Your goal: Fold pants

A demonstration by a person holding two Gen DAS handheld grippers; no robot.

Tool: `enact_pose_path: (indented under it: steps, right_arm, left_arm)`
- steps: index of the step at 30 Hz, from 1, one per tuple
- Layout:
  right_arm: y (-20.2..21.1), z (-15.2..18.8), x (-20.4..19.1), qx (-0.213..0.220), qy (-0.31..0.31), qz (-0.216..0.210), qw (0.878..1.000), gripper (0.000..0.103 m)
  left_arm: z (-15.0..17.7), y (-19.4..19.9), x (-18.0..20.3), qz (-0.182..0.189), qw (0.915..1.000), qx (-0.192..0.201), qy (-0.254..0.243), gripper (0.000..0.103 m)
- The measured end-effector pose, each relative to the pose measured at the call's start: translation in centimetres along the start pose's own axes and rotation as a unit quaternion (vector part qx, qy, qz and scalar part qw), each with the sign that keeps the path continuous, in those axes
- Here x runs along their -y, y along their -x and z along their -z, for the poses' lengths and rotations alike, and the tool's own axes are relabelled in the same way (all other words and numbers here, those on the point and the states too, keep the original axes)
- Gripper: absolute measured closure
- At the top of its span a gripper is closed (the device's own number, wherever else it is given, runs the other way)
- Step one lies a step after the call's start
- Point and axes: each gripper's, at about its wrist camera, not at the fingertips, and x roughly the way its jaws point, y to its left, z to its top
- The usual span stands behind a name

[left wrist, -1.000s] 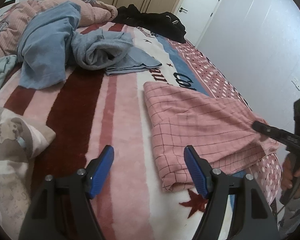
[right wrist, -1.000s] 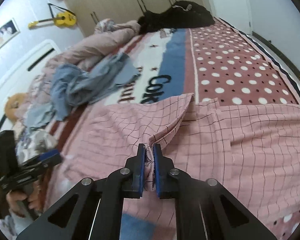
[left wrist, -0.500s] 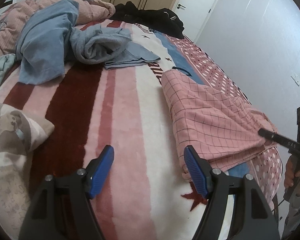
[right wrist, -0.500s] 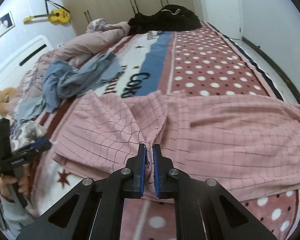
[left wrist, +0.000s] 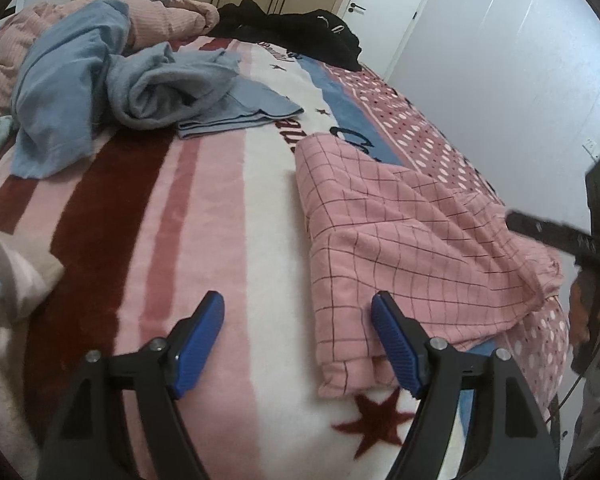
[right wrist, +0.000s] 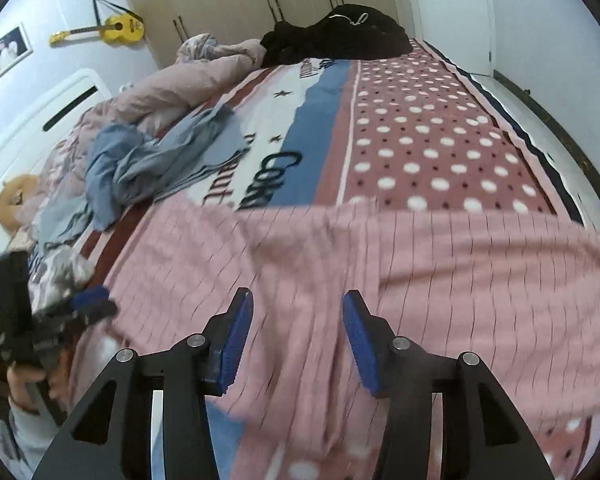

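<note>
The pink checked pants (left wrist: 404, 240) lie folded on the bed, spread toward its right edge; in the right wrist view they (right wrist: 380, 264) stretch across the frame, blurred. My left gripper (left wrist: 298, 344) is open and empty, low over the blanket, its right finger beside the pants' near corner. My right gripper (right wrist: 298, 340) is open and empty just above the pants. The right gripper also shows at the left wrist view's right edge (left wrist: 548, 232), and the left one at the right wrist view's left edge (right wrist: 80, 308).
A heap of blue-grey clothes (left wrist: 112, 80) lies at the far left of the bed. A black garment (left wrist: 296, 36) lies at the far end, with a pink quilt (right wrist: 188, 84) beside it. A patterned pillow (left wrist: 8, 276) sits near left. Wall and floor run along the right (right wrist: 540, 92).
My right gripper has opened and let go of the pants fold it was pulling; the pants now lie flat. My left gripper stayed open, shifting slightly nearer the pants' corner.
</note>
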Motion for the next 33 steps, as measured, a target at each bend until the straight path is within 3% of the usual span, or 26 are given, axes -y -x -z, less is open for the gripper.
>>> enact_pose_path:
  steps: [5, 8, 10, 12, 16, 22, 25, 26, 27, 31, 33]
  right_arm:
    - [-4.8, -2.3, 0.9, -0.033, 0.005, -0.011, 0.999, 0.062]
    - [-6.0, -2.7, 1.0, -0.035, -0.002, -0.048, 0.998, 0.099]
    - [-6.0, -2.8, 1.0, -0.020, -0.005, -0.045, 0.999, 0.099]
    - [-5.7, -2.9, 1.3, -0.006, -0.009, -0.014, 1.000, 0.101]
    - [-4.8, -3.2, 3.3, 0.023, -0.040, 0.038, 0.998, 0.101]
    - [-5.2, -2.6, 5.2, -0.001, -0.069, 0.037, 0.997, 0.100]
    - [-4.3, -2.2, 5.5, -0.009, -0.085, 0.015, 0.996, 0.090]
    - [-3.7, -2.0, 5.5, -0.005, -0.090, 0.006, 0.996, 0.074]
    - [-2.9, -1.6, 5.3, 0.001, -0.090, 0.000, 0.996, 0.067]
    - [-0.9, 0.3, 3.8, -0.013, -0.046, -0.001, 0.999, 0.067]
    - [0.9, 1.3, 4.2, 0.000, -0.057, 0.004, 0.998, 0.067]
  left_arm:
    - [0.0, -1.0, 0.3, -0.017, 0.9998, -0.001, -0.004, 0.030]
    - [0.1, -1.5, 0.5, -0.033, 0.9993, -0.003, -0.014, 0.030]
    - [0.1, -1.8, 0.7, -0.041, 0.9989, -0.007, -0.020, 0.030]
    - [0.1, -1.8, 0.7, -0.043, 0.9987, -0.009, -0.024, 0.030]
    - [0.1, -2.0, 0.7, -0.044, 0.9986, -0.013, -0.026, 0.030]
    - [0.2, -2.0, 0.9, -0.048, 0.9983, -0.014, -0.030, 0.030]
    - [0.2, -1.8, 0.8, -0.044, 0.9986, -0.014, -0.026, 0.030]
    - [0.3, -1.8, 0.8, -0.044, 0.9986, -0.014, -0.026, 0.030]
    - [0.3, -1.8, 0.8, -0.045, 0.9985, -0.014, -0.027, 0.030]
    - [0.3, -1.7, 0.8, -0.048, 0.9985, -0.015, -0.024, 0.030]
    - [0.2, -1.2, 0.8, -0.049, 0.9985, -0.011, -0.022, 0.030]
